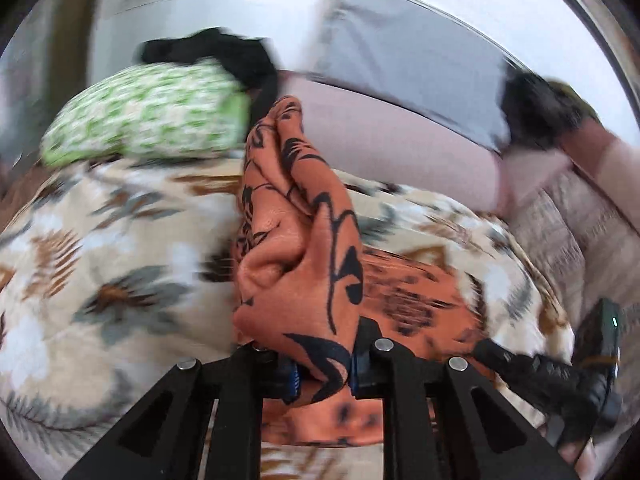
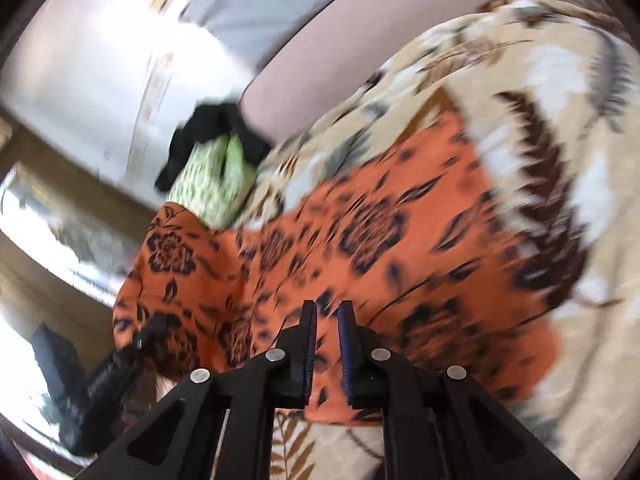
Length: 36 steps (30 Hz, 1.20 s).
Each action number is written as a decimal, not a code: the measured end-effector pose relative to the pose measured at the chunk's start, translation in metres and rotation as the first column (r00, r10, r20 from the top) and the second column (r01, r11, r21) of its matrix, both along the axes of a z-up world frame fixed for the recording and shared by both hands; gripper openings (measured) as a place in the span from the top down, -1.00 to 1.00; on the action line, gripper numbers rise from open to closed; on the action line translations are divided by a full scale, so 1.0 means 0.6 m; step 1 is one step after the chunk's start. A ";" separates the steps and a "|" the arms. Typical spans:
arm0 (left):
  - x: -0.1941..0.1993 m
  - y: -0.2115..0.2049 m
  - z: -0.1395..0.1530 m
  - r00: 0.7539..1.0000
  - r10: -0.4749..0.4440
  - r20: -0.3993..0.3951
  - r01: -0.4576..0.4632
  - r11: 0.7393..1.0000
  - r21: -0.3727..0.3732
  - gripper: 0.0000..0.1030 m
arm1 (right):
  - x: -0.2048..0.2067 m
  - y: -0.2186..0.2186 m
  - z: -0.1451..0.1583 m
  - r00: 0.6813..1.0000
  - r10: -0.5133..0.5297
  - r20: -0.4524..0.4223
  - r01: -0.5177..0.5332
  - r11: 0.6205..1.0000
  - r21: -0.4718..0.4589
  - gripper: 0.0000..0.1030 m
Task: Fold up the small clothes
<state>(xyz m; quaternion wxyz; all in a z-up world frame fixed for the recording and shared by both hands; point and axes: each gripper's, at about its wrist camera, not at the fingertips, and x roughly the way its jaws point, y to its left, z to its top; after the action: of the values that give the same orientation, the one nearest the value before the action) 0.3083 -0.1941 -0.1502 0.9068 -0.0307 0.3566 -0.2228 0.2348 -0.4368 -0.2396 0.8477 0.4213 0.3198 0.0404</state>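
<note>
An orange cloth with a black flower print [image 2: 380,248] is stretched over the bed between both grippers. My left gripper [image 1: 320,372] is shut on a bunched corner of the orange cloth [image 1: 296,216], which stands up in folds right in front of the lens. My right gripper [image 2: 326,316] is shut on the cloth's near edge, with fabric showing in the narrow slit between its blue pads. In the left wrist view the right gripper [image 1: 486,350] touches the cloth's far side. In the right wrist view the left gripper [image 2: 142,338] holds the raised left corner. Both views are blurred.
The bed is covered by a beige floral bedspread [image 1: 100,240]. A green-and-white patterned garment [image 1: 148,120] lies at its far end with a black garment [image 1: 224,56] draped on it. A pale pink headboard [image 1: 380,132] runs behind, and white walls lie beyond.
</note>
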 end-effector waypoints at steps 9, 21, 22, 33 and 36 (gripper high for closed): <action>-0.043 -0.123 -0.048 0.940 -0.291 -0.177 0.283 0.956 -0.071 0.12 | -0.039 -0.124 -0.010 0.995 -0.072 0.061 0.054 0.963 0.264 0.75; 0.039 0.064 -0.099 0.985 -0.042 -0.169 0.025 0.994 -0.102 -0.40 | 0.005 -0.051 -0.029 0.995 0.094 -0.044 -0.079 0.960 0.270 0.75; 0.044 0.069 -0.113 0.981 -0.032 -0.190 0.014 0.995 -0.094 -0.40 | 0.007 -0.048 -0.032 0.993 0.101 -0.053 -0.083 0.959 0.272 0.75; 0.050 0.044 -0.158 0.980 -0.070 -0.188 0.079 0.996 0.040 -0.52 | -0.058 -0.014 0.018 0.998 0.045 0.053 -0.050 0.995 0.090 0.75; 0.053 0.047 -0.156 0.978 -0.059 -0.202 0.067 0.997 0.035 -0.57 | -0.084 0.005 0.047 0.983 -0.001 0.184 0.017 0.996 -0.082 0.75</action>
<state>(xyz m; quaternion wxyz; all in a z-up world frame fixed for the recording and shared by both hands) 0.3403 -0.1657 -0.2441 0.8592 -0.0227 0.4514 -0.2398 0.1844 -0.4337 -0.2116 0.8906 0.3815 0.2396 0.0618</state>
